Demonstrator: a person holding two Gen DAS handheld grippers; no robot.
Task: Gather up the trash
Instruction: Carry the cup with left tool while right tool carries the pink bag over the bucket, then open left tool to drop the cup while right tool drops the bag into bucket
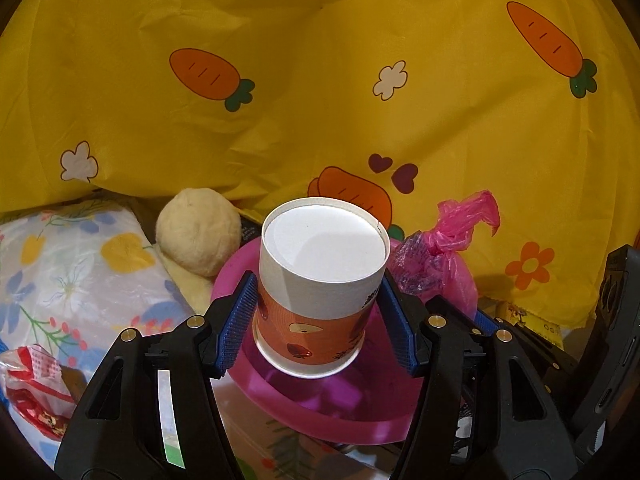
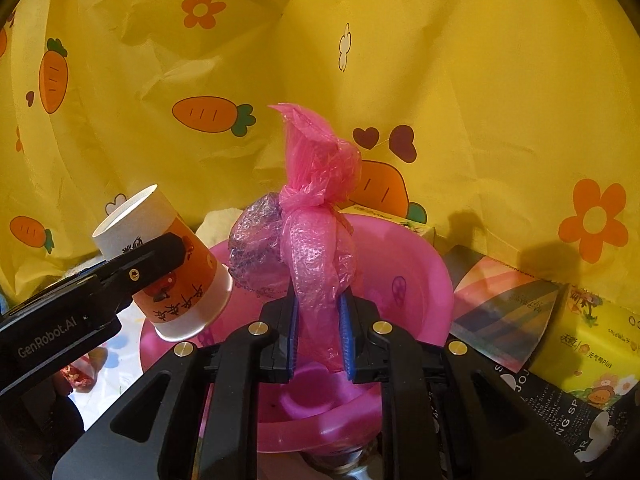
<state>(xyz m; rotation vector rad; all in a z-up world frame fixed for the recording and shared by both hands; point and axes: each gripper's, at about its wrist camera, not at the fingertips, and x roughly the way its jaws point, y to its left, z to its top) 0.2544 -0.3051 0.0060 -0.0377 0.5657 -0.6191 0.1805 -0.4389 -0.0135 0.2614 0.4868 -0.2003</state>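
Note:
My left gripper is shut on a paper cup, white with an orange printed band, held over the pink basin. The cup and left gripper also show in the right wrist view, tilted, at the basin's left edge. My right gripper is shut on a knotted pink plastic bag with a bubble-wrap bundle, held above the pink basin. The bag also shows in the left wrist view, right of the cup.
A yellow carrot-print cloth hangs behind. A cream plush ball, a floral plastic pack and a red-white wrapper lie left of the basin. Boxes and a yellow tissue pack lie right.

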